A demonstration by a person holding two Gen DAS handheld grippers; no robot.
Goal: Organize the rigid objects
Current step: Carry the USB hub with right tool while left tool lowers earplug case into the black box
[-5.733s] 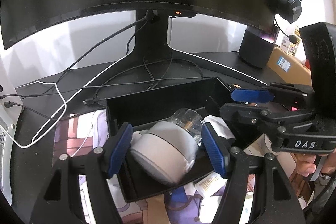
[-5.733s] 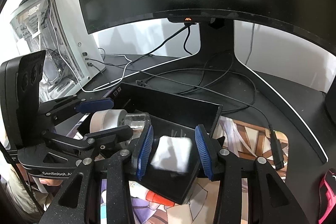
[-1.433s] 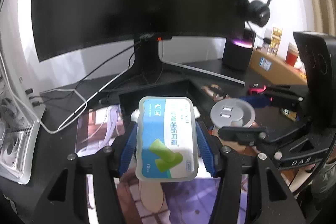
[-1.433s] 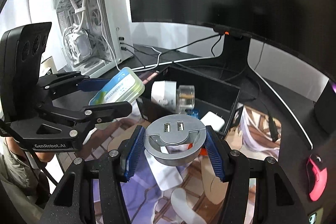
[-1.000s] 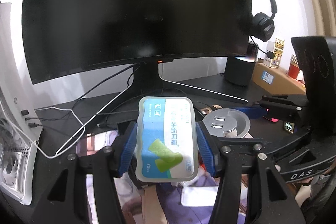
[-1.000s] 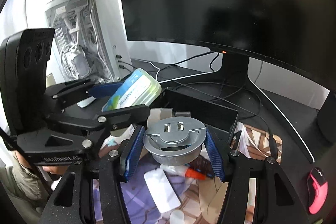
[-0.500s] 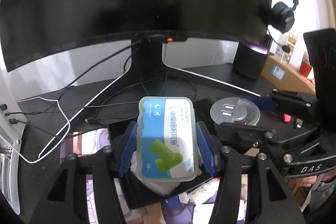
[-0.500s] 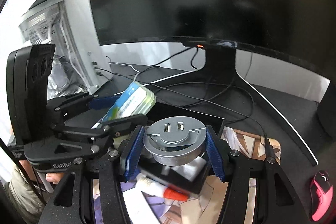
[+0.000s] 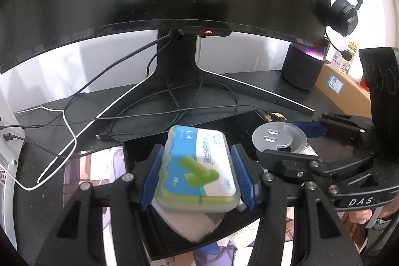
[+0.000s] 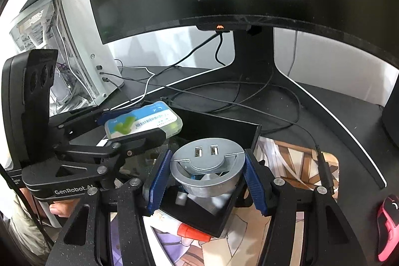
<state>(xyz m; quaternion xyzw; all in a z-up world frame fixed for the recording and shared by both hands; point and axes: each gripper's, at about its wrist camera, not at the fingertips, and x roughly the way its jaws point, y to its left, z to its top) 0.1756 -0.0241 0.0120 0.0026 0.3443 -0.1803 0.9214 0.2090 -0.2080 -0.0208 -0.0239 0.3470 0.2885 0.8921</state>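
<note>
Both tools are loaded and poised above the black box (image 9: 189, 138), which sits on the printed mat (image 10: 294, 153) toward the near edge of the bench (image 9: 62, 116), in front of the monitor stand (image 9: 179, 66).

The left tool (image 9: 198, 175) pinches a translucent earplug case (image 9: 199, 166) by its long sides, blue pads pressed flat against it. The case hangs over the left part of the box and touches nothing below as far as can be seen.

The right tool (image 10: 207, 176) pinches a round silver USB hub (image 10: 207, 161) across its rim, ports facing up. It hangs over the right part of the box, clear of the contents beneath.

Progress, as judged: partly complete. The box already holds several items: a pale grey rounded object (image 9: 184, 223) lies under the case, and small white and blue pieces (image 10: 199, 193) show under the hub, too obscured to identify. Neither held item has been set down yet.

Outstanding: both held items remain to be released into the box. A tube with a red cap (image 10: 184, 231) lies on the mat just outside the near wall of the box and appears not yet sorted. Whether further loose items remain on the mat cannot be told; the tools block most of it.
</note>
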